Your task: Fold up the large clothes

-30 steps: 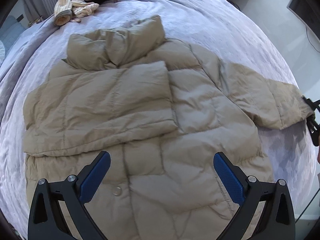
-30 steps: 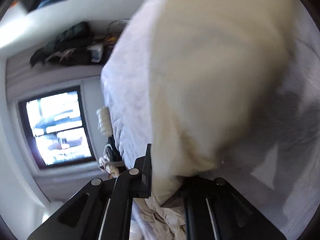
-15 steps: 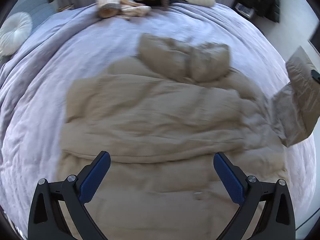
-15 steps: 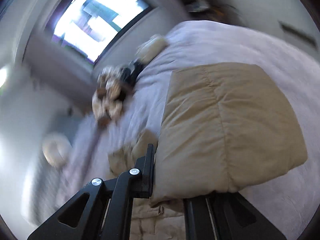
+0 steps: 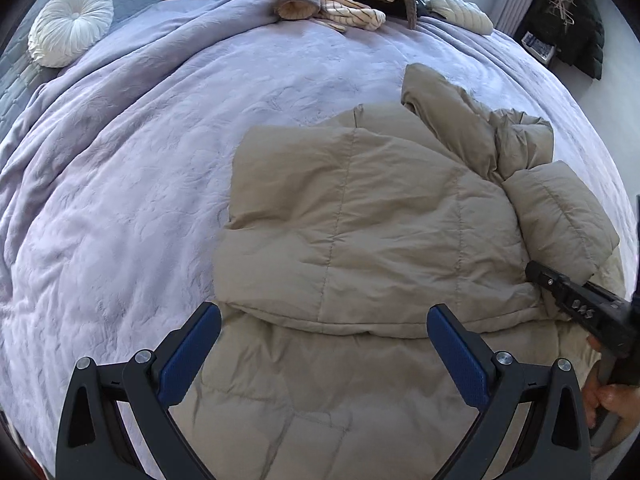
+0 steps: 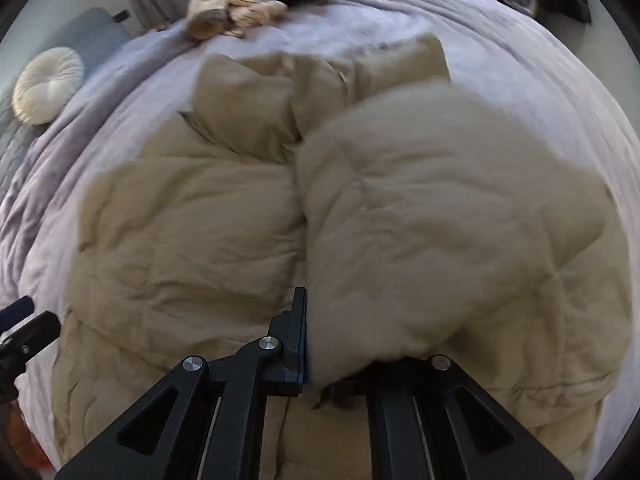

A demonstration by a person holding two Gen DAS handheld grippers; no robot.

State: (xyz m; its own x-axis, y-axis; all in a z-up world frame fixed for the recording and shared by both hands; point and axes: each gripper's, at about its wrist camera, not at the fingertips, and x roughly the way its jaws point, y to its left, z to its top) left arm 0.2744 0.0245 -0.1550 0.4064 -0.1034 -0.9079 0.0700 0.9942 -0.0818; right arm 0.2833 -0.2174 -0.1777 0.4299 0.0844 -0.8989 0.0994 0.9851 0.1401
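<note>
Jacket point(image 5: 372, 232) on bed point(image 5: 132, 184), probably centred

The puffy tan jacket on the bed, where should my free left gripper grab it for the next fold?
Judging by how it lies, take the jacket at its bottom hem, nearest the open left gripper, coming in low from the near edge. Both sleeves look folded across the chest, the right gripper holding one, so the hem is the free thin edge to lift toward the collar.

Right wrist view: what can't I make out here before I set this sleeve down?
- Right claw tips: buried under the sleeve it grips; contact point hidden.
- Sleeve surface: motion-blurred, seams unreadable.
- Jacket hem: cut off by the lower edge in both views.
- Jacket's right edge: left wrist view loses it behind the sleeve and the right claw.
- Left claw: open over the jacket; height above the fabric unclear.
</note>
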